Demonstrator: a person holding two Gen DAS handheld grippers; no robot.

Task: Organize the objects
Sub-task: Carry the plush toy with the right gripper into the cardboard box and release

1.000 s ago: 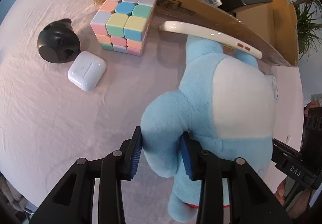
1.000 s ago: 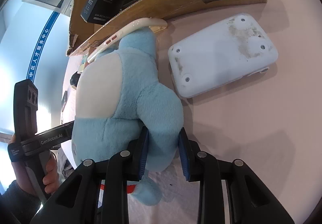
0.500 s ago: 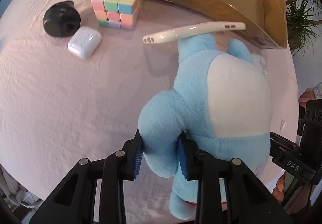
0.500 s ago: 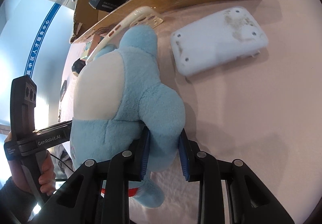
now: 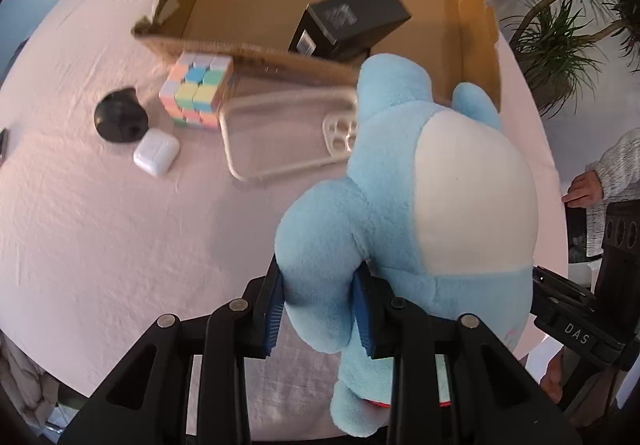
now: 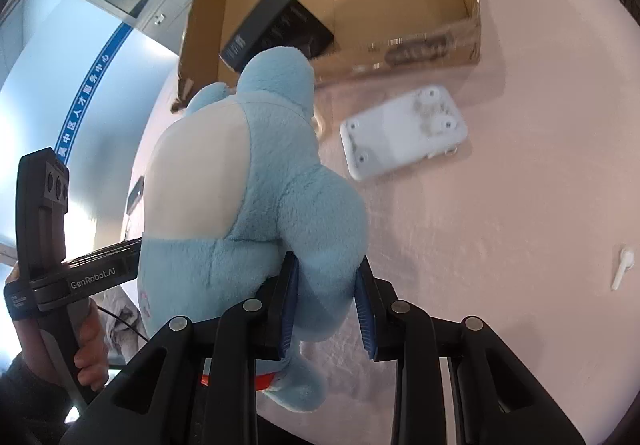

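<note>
Both grippers are clamped on the plush (image 5: pixel 404 205): my left gripper (image 5: pixel 320 309) pinches one limb between its blue pads, my right gripper (image 6: pixel 326 299) pinches the other limb, each nearly closed and sinking into the soft fabric. I hold the plush in the air between the two tools, above the pink cloth (image 5: pixel 120 225), with its head just at the near wall of the box (image 5: pixel 256 57). A black carton (image 5: pixel 348 25) already lies inside the box.

I see some risks from here. The grip is only on soft limbs, so the plush may slide out if I pull the hands apart or move them unevenly. Its head may catch on the box wall if I do not lift enough. A clear phone case (image 5: pixel 288 137) lies close under the head, near the cube (image 5: pixel 198 93); a low pass may drag it. I think the carton may also block the landing place.
</note>
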